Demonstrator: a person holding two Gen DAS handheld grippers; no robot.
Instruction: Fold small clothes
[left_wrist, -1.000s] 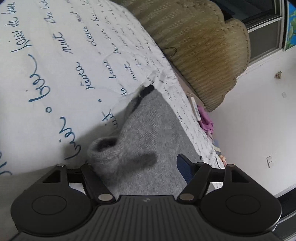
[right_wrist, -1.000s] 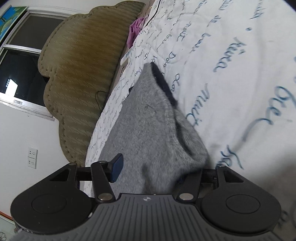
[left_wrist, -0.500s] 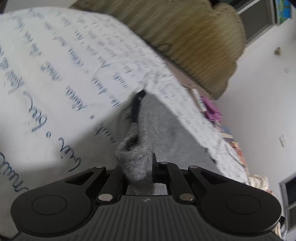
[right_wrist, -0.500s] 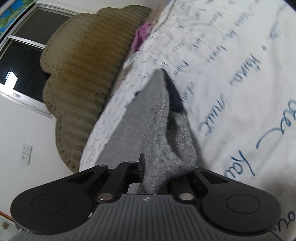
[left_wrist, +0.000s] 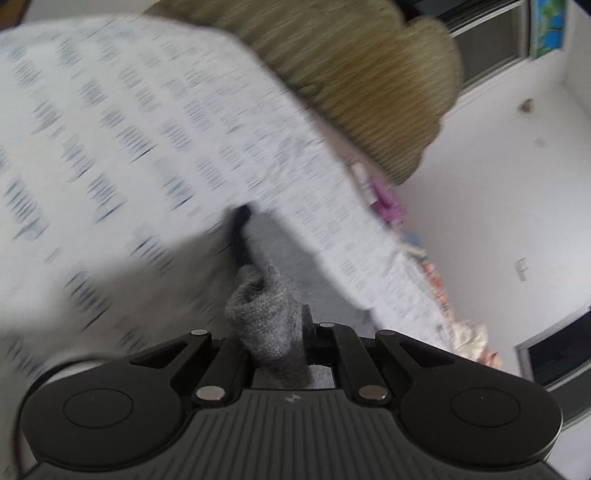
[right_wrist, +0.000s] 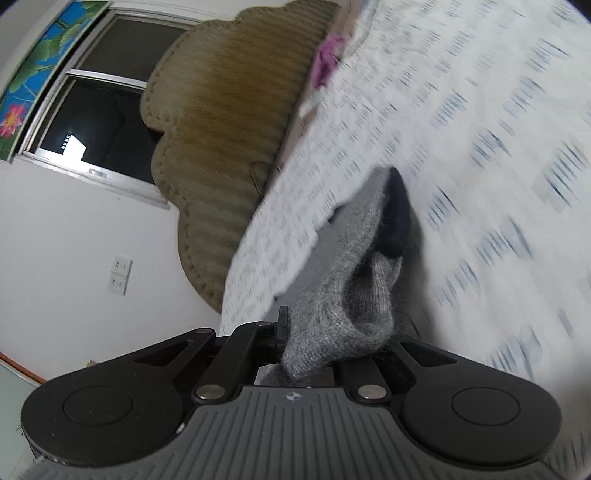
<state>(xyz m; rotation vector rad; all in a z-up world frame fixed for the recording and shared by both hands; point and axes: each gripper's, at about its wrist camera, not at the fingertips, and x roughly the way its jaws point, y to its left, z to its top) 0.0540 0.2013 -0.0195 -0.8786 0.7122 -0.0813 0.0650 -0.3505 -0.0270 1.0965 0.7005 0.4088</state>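
A grey knitted garment (left_wrist: 273, 295) with a dark trim edge (left_wrist: 242, 236) lies on a white bedspread with blue writing (left_wrist: 129, 147). My left gripper (left_wrist: 271, 332) is shut on one bunched end of the grey garment and holds it lifted off the bed. In the right wrist view my right gripper (right_wrist: 332, 343) is shut on the other bunched end of the same garment (right_wrist: 354, 258), whose dark trim (right_wrist: 397, 218) shows beyond it. The fingertips of both grippers are buried in the knit. Both views are motion-blurred.
A tan ribbed headboard (left_wrist: 351, 74) (right_wrist: 229, 110) stands at the bed's far end. A purple item (left_wrist: 386, 199) (right_wrist: 325, 62) lies by the bed's edge. White walls, a socket (right_wrist: 120, 275) and a window (right_wrist: 96, 122) lie beyond.
Both grippers closed on the ends of the grey garment and then lifted it away from the bedspread; the bed now looks farther off and blurred.
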